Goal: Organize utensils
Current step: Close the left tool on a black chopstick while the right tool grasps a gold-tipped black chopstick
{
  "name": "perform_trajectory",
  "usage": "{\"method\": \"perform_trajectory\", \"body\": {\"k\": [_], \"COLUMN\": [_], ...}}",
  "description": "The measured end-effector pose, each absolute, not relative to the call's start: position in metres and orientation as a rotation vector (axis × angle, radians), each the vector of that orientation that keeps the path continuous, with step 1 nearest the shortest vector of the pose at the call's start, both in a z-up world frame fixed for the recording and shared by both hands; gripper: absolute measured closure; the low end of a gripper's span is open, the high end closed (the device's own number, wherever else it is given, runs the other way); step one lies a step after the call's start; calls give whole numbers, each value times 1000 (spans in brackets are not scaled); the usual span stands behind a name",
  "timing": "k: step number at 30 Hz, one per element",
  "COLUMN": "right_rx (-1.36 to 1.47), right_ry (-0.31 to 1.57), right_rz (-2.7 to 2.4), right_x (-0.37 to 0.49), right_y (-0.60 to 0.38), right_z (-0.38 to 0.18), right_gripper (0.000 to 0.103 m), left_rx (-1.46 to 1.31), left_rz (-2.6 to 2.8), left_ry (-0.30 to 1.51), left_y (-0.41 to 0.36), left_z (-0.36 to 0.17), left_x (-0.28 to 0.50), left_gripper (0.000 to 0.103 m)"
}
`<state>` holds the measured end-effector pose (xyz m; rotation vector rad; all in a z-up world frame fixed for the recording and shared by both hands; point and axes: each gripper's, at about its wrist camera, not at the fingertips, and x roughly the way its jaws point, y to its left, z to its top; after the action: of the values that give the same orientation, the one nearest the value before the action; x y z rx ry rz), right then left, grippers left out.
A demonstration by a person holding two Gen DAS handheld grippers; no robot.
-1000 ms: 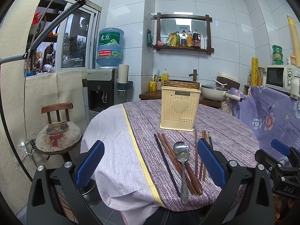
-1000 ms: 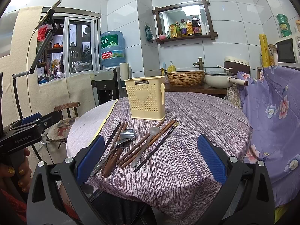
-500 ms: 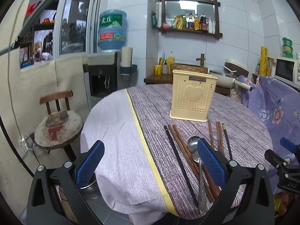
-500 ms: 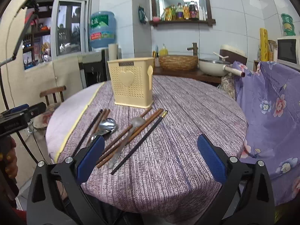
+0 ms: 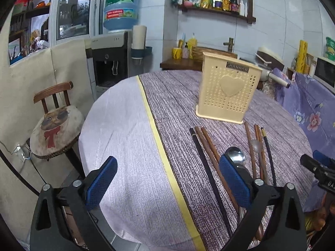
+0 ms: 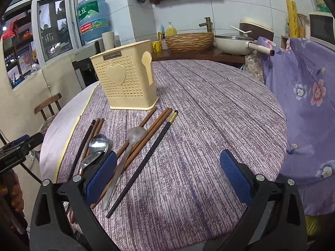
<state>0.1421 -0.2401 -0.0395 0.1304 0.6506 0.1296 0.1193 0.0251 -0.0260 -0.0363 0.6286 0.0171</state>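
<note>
A cream perforated utensil holder (image 5: pixel 228 92) (image 6: pixel 125 83) with a heart on its front stands upright on the round table. In front of it lie several brown chopsticks (image 6: pixel 155 127), a black chopstick (image 6: pixel 146 159), another black chopstick (image 5: pixel 209 177), a metal spoon (image 6: pixel 97 144) (image 5: pixel 235 155) and a translucent spoon (image 6: pixel 129 146). My left gripper (image 5: pixel 167 183) is open above the table's near left part, its right finger over the metal spoon's handle. My right gripper (image 6: pixel 169 174) is open over the near end of the black chopstick. Neither holds anything.
A purple striped tablecloth (image 6: pixel 209 108) covers the table, with a pale band and yellow stripe (image 5: pixel 165 161) at left. A wooden chair (image 5: pixel 54 123) stands left of the table. A floral cloth (image 6: pixel 303 96) drapes on the right. Counter with basket and pan is behind.
Both grippers have moved forward and lower over the table. The utensils and holder look nearer and have not shifted on the cloth. Both grippers stay open.
</note>
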Motion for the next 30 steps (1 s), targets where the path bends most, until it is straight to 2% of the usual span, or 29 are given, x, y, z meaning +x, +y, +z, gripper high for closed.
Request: {"method": "perform_trajectory", "body": {"k": [9, 12, 14, 21, 26, 30], "right_rx": [209, 208, 205, 166, 176, 186], "right_ry": [812, 837, 848, 883, 915, 922], "right_rz": [135, 126, 117, 71, 48, 43], "right_x": [191, 203, 211, 235, 244, 245], "right_y": [-237, -231, -227, -214, -214, -214], "right_z": [-56, -59, -59, -62, -71, -74], "right_gripper": [45, 54, 58, 72, 75, 78], "left_rx": [-24, -48, -63, -115, -124, -113], "left_rz": [-18, -29, -32, -20, -18, -34], "left_ry": [728, 762, 784, 845, 878, 898], "left_y": [19, 21, 21, 22, 17, 8], "left_z": [-33, -37, -40, -49, -53, -53], "left_x": [159, 171, 178, 195, 202, 207], "left_gripper": [37, 45, 48, 49, 50, 58]}}
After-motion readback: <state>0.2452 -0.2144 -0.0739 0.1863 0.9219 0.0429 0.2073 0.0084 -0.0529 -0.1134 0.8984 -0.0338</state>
